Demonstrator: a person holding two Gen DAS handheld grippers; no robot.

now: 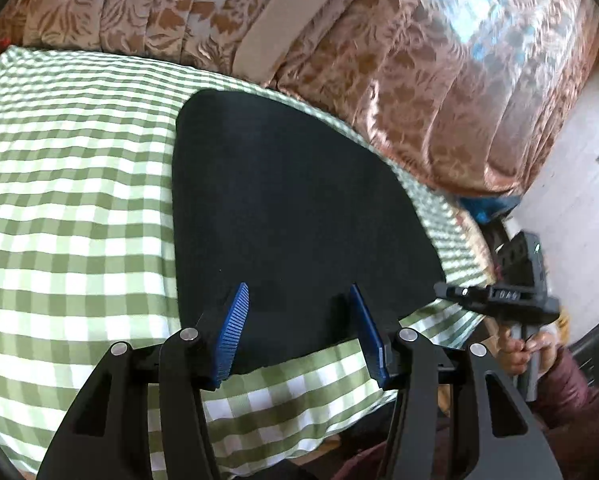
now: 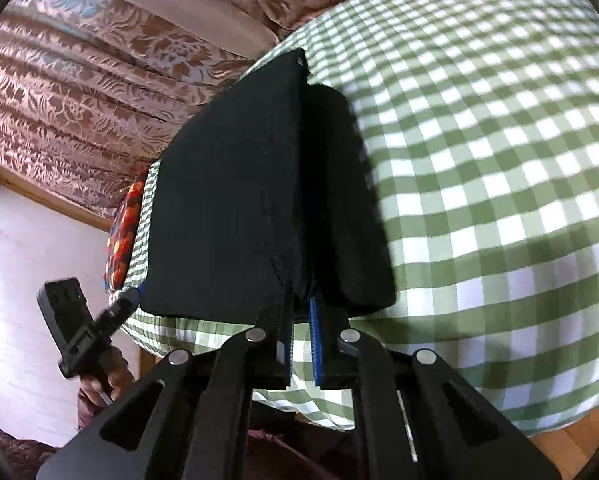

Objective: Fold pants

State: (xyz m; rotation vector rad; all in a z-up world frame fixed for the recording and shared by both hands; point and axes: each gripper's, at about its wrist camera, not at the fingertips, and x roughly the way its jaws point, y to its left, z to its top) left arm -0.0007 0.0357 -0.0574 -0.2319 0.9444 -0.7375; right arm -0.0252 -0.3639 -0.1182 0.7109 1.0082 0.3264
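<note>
In the left wrist view the left tongs (image 1: 299, 330) hang apart and empty just above the near edge of the black pants (image 1: 291, 200), which lie folded flat on the checked surface (image 1: 71, 200). In the right wrist view the right tongs (image 2: 299, 336) are clamped on the pants' near edge, a lifted flap rising straight ahead of them. The fold should go best if that flap is carried across low and level, edges matched, before letting go.

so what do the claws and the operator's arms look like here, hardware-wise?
Both claws, left and right, have black plastic linkage arms with silver pivot pins and blue ribbed finger pads. Each sits on a black handheld grip. The person's hand is bare, with a maroon sleeve.
</note>
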